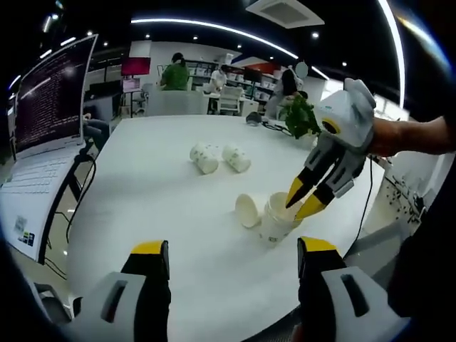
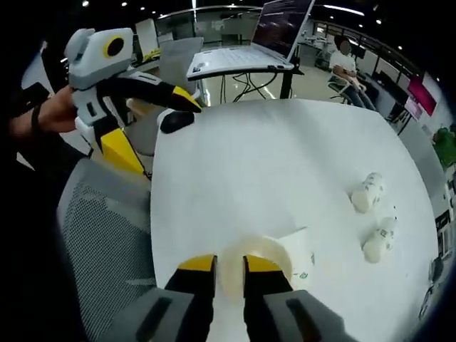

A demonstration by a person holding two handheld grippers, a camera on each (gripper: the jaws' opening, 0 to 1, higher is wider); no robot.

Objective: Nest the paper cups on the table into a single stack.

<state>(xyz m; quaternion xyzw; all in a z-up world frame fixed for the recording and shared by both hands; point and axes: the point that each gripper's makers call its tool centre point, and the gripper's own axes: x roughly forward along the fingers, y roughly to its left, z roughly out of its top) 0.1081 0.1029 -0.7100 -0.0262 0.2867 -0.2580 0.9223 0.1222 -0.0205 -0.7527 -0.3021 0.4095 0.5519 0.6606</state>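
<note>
Open table around two lying cups; laptop along the far edge

In the right gripper view the right gripper stands in front of the near rim of the upright paper cup, hiding where its yellow tips meet the wall, and its grey body is cut off by the bottom edge. In the left gripper view the same tips cover part of that cup's mouth, so the grip itself (pinched or merely touching) cannot be told. The print on the two far cups is too small to read, the laptop text likewise, and the left gripper is cut off below.
</note>
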